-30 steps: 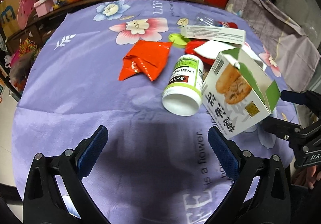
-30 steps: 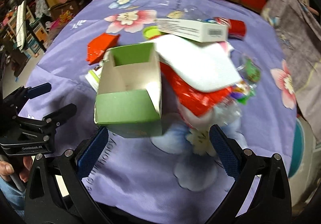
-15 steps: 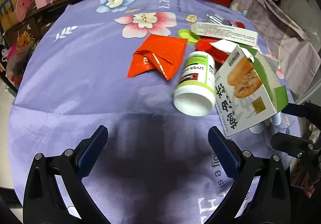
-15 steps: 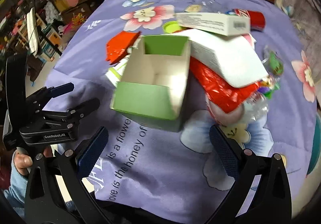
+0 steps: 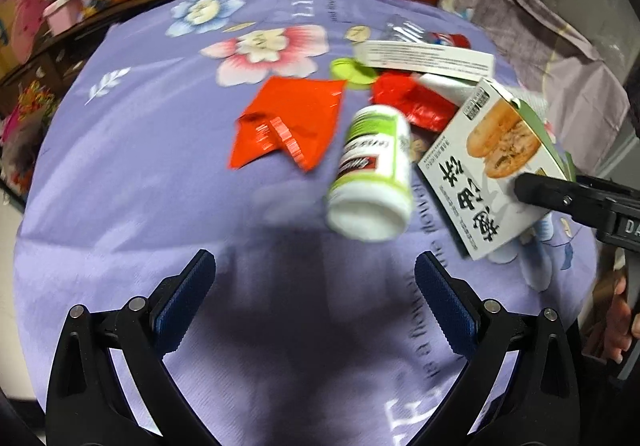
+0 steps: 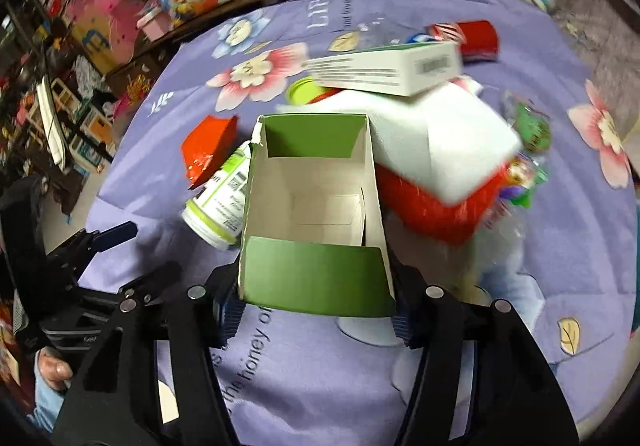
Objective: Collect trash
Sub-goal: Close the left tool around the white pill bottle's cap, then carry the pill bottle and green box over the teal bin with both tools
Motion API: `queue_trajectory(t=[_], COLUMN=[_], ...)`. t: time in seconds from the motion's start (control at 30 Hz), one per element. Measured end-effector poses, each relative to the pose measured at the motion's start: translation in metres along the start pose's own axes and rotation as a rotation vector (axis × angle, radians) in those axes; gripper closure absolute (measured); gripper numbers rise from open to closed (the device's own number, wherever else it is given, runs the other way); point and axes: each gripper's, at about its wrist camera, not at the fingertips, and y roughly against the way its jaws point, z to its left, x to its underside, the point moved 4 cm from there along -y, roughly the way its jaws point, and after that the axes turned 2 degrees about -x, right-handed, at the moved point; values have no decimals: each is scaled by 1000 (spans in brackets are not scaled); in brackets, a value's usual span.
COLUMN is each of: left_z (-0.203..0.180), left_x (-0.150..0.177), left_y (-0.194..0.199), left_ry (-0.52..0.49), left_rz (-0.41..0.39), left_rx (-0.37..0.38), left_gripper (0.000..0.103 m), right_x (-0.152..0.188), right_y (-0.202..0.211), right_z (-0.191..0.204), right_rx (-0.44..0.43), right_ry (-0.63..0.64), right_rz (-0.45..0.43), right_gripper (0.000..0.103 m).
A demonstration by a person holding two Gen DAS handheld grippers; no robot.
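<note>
Here, purple floral cloth [image 6: 520, 346] fills frame. Mid-frame, open green carton [image 6: 316, 214] pinched by right gripper [image 6: 316, 316], jaws just closed on its sides. Left gripper [image 5: 316, 298] spread, empty, lower frame; white bottle [image 5: 372, 182] above it.

You had a matt purple cloth [image 5: 140, 182] under a glossy red foil wrapper [image 5: 292, 126], a smooth white plastic bottle [image 5: 372, 182] and a printed cardboard box [image 6: 316, 206], matt inside.
</note>
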Motion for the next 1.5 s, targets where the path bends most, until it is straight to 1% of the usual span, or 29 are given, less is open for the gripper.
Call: queue_trajectory(t=[0.13, 0.23, 0.27, 0.3, 0.33, 0.4, 0.5, 0.6, 0.67, 0.77, 0.83, 0.97, 1.07, 1.13, 1.23, 1.33, 1.5], left_z=[-21, -35, -38, -42, -46, -51, -59, -62, -65, -69, -72, -82, -91, -99, -116, -131, -144], left_x=[-18, -27, -29, -30, -31, -29, -29, -32, -35, -38, -39, -36, -36, -37, -38, -41, -35], left_y=[-9, -22, -26, -31, -37, -45, -46, -51, -60, -70, -69, -48, -23, -4, 11, 13, -8], left_ry=[-60, -94, -100, -105, -108, -101, -104, -101, -95, -96, -98, -98, -96, -109, -145, -169, -182], left_rz=[6, 30, 39, 55, 76, 103, 115, 134, 154, 160, 150, 115, 83, 55, 28, 24, 70], left_rx=[20, 18, 19, 21, 28, 32, 51, 43, 22, -12, -38, -34, -6, 12, 18, 19, 31], left_gripper=[3, 5, 12, 16, 31, 46, 46, 45, 42, 42, 47, 47, 47, 47, 47, 47, 47], right_x=[5, 8, 9, 10, 11, 12, 14, 16, 18, 20, 22, 21, 21, 21, 21, 24, 33], right_y=[10, 18, 20, 22, 25, 29, 34, 38, 40, 44, 51, 69, 80, 88, 97, 104, 108], right_z=[-20, -29, -32, -34, -37, -41, -51, -62, -68, -75, -78, -89, -98, -104, -114, -122, -135], right_rx=[-20, -35, -42, -48, -53, -52, -55, -63, -71, -78, -87, -112, -128, -139, -151, -157, -154], right_ry=[-55, -77, -82, -86, -91, -91, -94, -116, -133, -147, -148, -162, -176, -193, -215, -233, -271], right_rz=[18, 15, 14, 13, 11, 7, 2, 0, 0, -5, -19, -51, -72, -90, -110, -125, -134], right_gripper=[46, 46, 46, 46, 46, 46, 46, 46, 46, 46, 46, 46, 46, 46, 46, 46, 46])
